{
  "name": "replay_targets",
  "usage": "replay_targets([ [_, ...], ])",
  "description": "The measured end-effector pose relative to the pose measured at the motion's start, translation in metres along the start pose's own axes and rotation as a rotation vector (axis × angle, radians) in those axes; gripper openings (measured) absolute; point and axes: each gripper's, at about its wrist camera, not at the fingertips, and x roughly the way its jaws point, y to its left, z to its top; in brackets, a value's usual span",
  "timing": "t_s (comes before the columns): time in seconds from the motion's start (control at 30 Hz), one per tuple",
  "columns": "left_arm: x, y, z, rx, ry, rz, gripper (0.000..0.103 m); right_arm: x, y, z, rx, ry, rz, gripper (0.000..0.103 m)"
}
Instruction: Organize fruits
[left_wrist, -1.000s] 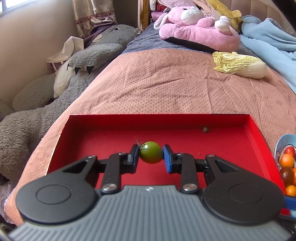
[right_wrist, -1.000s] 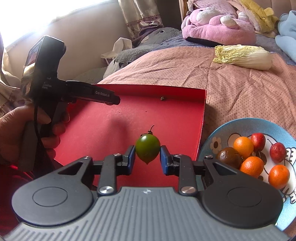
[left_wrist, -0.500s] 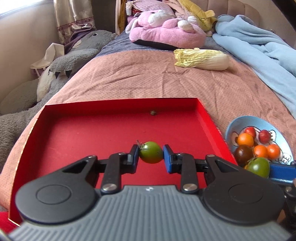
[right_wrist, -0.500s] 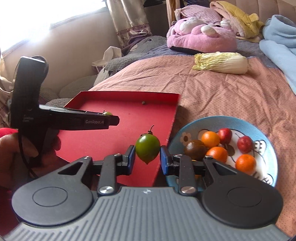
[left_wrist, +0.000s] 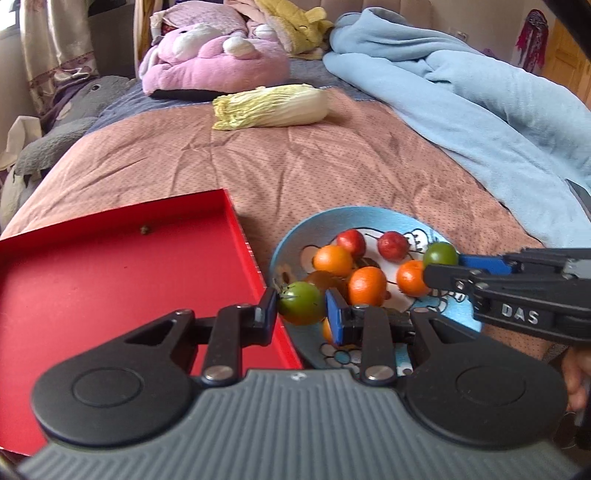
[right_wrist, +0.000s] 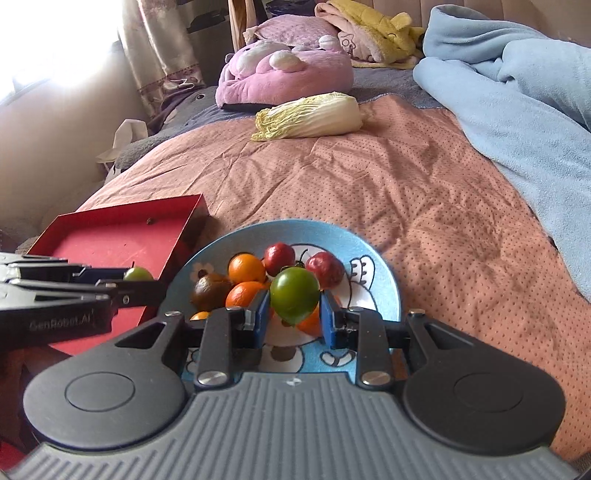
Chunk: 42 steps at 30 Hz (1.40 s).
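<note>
In the left wrist view, the left gripper is pinching a green tomato above the blue plate's near left rim, hiding fruit beneath; the red tray is lying left. In the right wrist view, the right gripper is squeezing its own green tomato over the plate, covering an orange; cabbage is lying far behind.

The left gripper hides the near rim of the blue plate and most of one orange fruit below its held green tomato. The red tray runs off the frame's left edge. A small dark speck on it is too small to identify.
</note>
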Motion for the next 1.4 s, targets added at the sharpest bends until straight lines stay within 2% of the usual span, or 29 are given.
replay_targets([
  [0.3,0.011,-0.034,0.0,0.054,0.037,-0.056,0.032,0.04,-0.004,0.02,-0.012,0.035,-0.002,0.035],
  [0.4,0.013,-0.046,-0.001,0.07,0.044,-0.077,0.032,0.032,-0.005,0.022,0.003,0.005,0.004,0.036],
  [0.53,0.017,-0.061,-0.002,0.083,0.058,-0.104,0.032,0.016,-0.01,0.023,0.024,-0.03,0.002,0.053],
  [0.6,0.018,-0.067,-0.004,0.087,0.065,-0.122,0.032,0.008,-0.013,0.021,0.039,-0.041,0.003,0.056],
  [0.83,0.018,-0.074,-0.005,0.107,0.066,-0.107,0.033,-0.015,-0.015,0.012,0.079,-0.063,0.021,0.059],
  [0.87,0.018,-0.074,-0.005,0.119,0.065,-0.096,0.036,-0.019,-0.014,0.011,0.08,-0.067,0.024,0.06],
  [0.93,0.015,-0.077,-0.005,0.155,0.054,-0.054,0.051,-0.026,-0.012,0.011,0.084,-0.078,0.031,0.063],
  [0.97,0.013,-0.079,-0.006,0.17,0.047,-0.037,0.063,-0.03,-0.012,0.011,0.086,-0.085,0.034,0.065],
  [1.0,0.011,-0.08,-0.006,0.182,0.038,-0.028,0.068,-0.034,-0.011,0.012,0.087,-0.09,0.037,0.066],
  [1.07,0.006,-0.081,-0.006,0.199,0.029,-0.028,0.069,-0.042,-0.009,0.013,0.083,-0.098,0.037,0.067],
  [1.13,0.002,-0.081,-0.006,0.208,0.026,-0.018,0.077,-0.049,-0.009,0.014,0.081,-0.109,0.034,0.067],
  [1.17,-0.001,-0.082,-0.007,0.212,0.017,-0.006,0.084,-0.054,-0.009,0.014,0.083,-0.113,0.034,0.067],
  [1.27,-0.013,-0.082,-0.009,0.233,-0.02,0.002,0.086,-0.067,-0.009,0.015,0.088,-0.126,0.031,0.067],
  [1.4,-0.024,-0.082,-0.008,0.247,-0.042,0.07,0.086,-0.086,-0.009,0.013,0.092,-0.136,0.018,0.071],
])
